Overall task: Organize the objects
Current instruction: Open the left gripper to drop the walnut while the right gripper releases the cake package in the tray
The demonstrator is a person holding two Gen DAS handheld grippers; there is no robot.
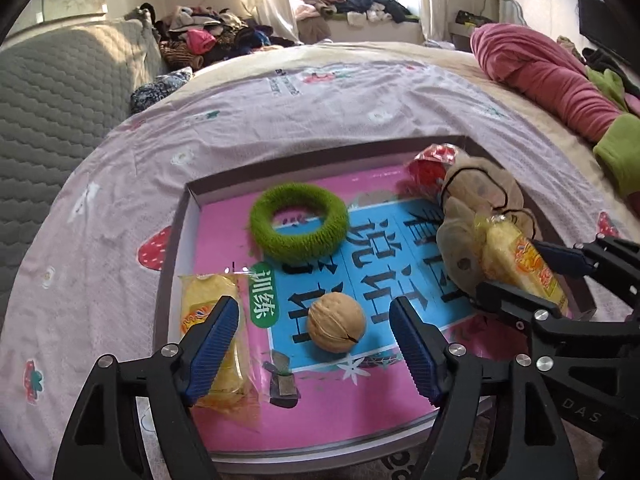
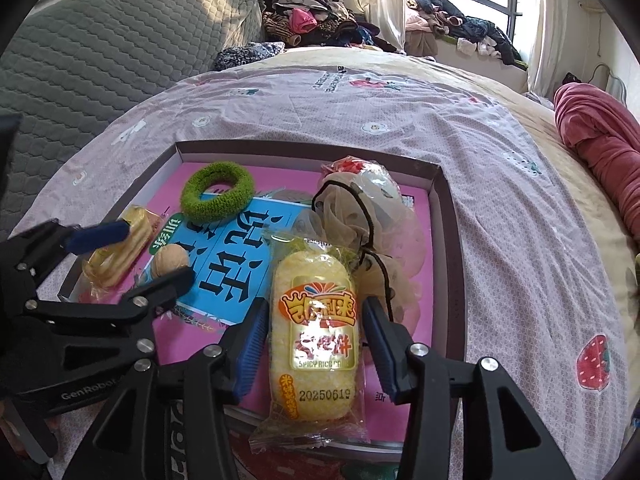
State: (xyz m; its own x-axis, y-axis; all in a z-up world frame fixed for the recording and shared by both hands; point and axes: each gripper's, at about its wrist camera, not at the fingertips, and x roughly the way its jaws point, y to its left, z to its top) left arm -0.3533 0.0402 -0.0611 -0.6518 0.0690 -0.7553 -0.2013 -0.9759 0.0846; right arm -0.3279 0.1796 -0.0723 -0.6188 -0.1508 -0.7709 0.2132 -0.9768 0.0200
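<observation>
A shallow box lid with a pink and blue print lies on the bed. In it are a green fuzzy ring, a walnut, a beige mesh scrunchie, a red-and-white packet and two yellow rice cake packs. My left gripper is open around the walnut, over the left pack. My right gripper is open around the right pack.
The bed has a pink strawberry-print sheet. A grey quilted headboard stands at left. A red blanket lies at right. Clothes are piled by the window.
</observation>
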